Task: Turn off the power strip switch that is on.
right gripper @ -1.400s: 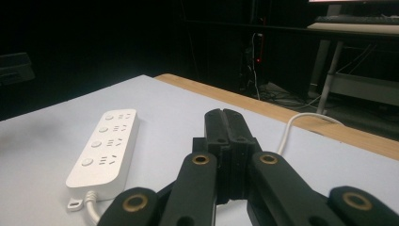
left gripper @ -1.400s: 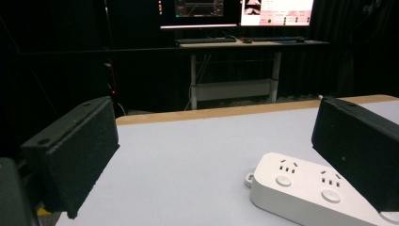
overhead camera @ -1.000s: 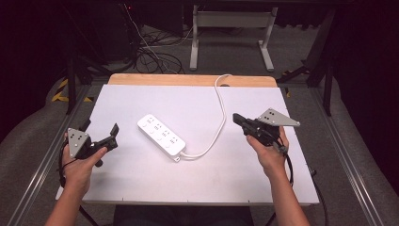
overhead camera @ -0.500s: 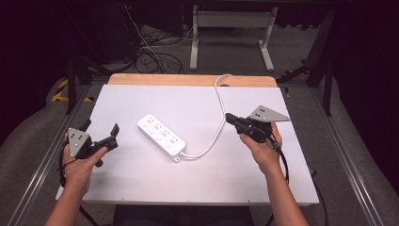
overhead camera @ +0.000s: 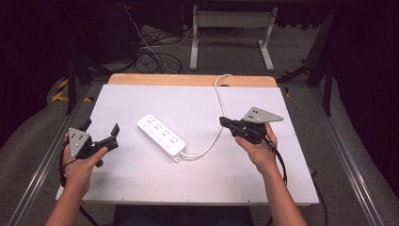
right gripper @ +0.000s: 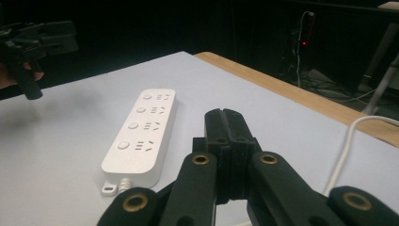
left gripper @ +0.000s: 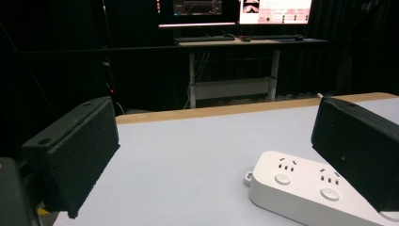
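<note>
- White power strip (overhead camera: 161, 137) lies mid-counter (overhead camera: 141, 188), between my left gripper (overhead camera: 99, 136) and right gripper (overhead camera: 225, 122).
- Left gripper view: my jaws released, strip (left gripper: 310, 190) just ahead.
- Right gripper view: my jaws clenched, empty, strip (right gripper: 141, 136) beyond.

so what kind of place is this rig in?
Most likely a lab or data-collection workspace, not a home. A white work table sits in a dark room with monitors on a desk behind it, loose cables on the floor, and yellow-black hazard tape at the table's left.
</note>
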Tool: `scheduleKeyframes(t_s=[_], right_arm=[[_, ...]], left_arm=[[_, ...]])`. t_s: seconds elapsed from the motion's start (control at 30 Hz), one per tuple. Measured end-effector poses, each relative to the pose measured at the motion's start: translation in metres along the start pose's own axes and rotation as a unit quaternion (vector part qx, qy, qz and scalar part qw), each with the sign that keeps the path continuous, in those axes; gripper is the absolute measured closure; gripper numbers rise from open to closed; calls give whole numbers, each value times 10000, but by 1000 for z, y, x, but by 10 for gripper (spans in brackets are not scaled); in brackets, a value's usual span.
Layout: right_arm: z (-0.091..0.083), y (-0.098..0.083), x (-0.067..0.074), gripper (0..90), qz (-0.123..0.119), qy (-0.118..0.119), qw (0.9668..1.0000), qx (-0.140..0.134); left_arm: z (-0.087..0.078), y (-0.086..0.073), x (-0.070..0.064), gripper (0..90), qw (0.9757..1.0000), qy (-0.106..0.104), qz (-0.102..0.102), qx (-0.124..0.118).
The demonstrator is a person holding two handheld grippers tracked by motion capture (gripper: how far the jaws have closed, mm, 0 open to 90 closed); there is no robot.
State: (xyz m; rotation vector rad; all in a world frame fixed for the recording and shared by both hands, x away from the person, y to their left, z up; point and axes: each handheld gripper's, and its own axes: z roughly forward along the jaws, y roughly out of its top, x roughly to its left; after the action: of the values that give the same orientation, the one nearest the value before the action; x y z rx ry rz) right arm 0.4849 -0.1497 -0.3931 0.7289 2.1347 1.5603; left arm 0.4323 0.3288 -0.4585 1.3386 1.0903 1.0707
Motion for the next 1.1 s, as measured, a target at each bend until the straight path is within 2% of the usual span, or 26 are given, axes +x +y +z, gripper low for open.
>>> scheduleKeyframes(t_s=[0.27,0.63,0.8,0.87,1.1], right_arm=[[14,1,7,900,-121,219,9996,135],[15,0,5,900,-73,238,9995,173],[22,2,5,900,-63,295,9994,170],[27,2,7,900,-99,331,9991,257],[29,2,6,900,-68,331,9990,277]], left_arm=[[0,0,1,19,10000,-2,-8,4],[-1,0,1,20,10000,10,-2,7],[-1,0,1,20,10000,22,-5,3],[-2,0,2,20,10000,24,-3,3],[-3,0,3,20,10000,43,-4,7]])
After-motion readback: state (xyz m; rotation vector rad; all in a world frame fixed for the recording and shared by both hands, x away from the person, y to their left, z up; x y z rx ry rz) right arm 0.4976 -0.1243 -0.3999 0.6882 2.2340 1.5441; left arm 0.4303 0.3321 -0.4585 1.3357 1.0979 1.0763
